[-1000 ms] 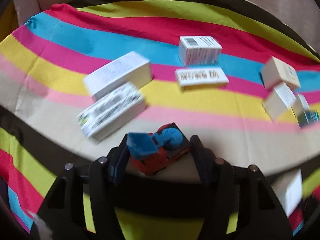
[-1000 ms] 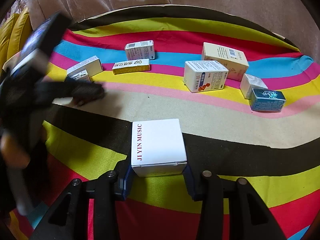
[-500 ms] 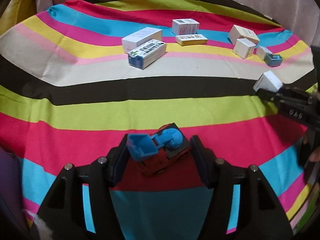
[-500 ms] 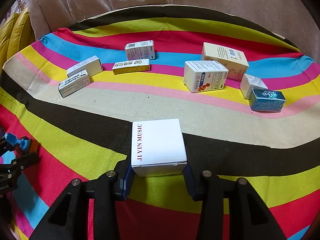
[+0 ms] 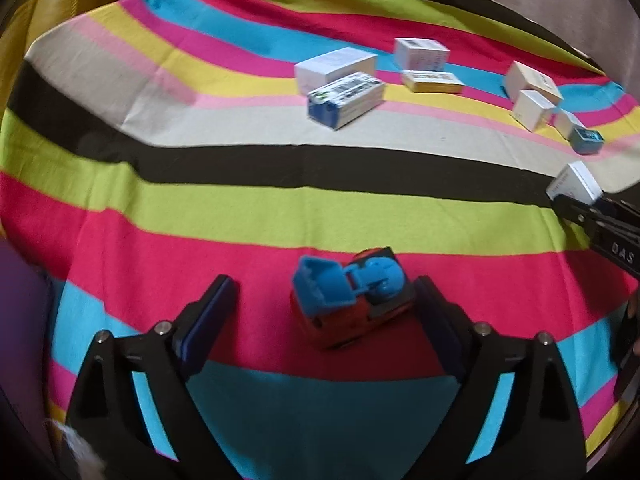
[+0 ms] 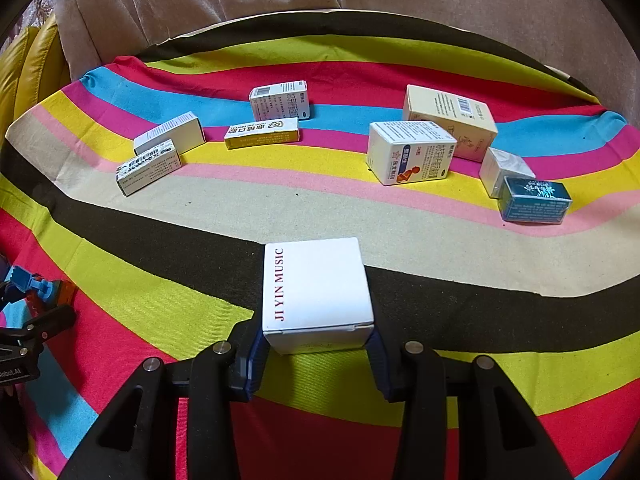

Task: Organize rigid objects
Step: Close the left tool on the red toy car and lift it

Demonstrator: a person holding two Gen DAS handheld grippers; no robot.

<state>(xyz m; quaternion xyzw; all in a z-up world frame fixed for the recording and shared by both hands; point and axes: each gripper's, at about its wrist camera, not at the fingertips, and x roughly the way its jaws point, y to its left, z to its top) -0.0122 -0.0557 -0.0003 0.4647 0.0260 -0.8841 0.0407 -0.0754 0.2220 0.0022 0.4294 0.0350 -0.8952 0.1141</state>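
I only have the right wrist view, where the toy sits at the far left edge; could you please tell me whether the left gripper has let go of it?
Observer: Yes. In the left wrist view the left gripper has its jaws spread wide, having just opened, and the toy truck rests on the red stripe of the striped cloth between them.
Operator: Is it clear of both pads?
Observer: There is a clear gap to the left pad; it sits close against the right one, and I cannot tell whether they touch.
Operator: How does it stand?
Observer: Its blue scoop faces away from the camera.
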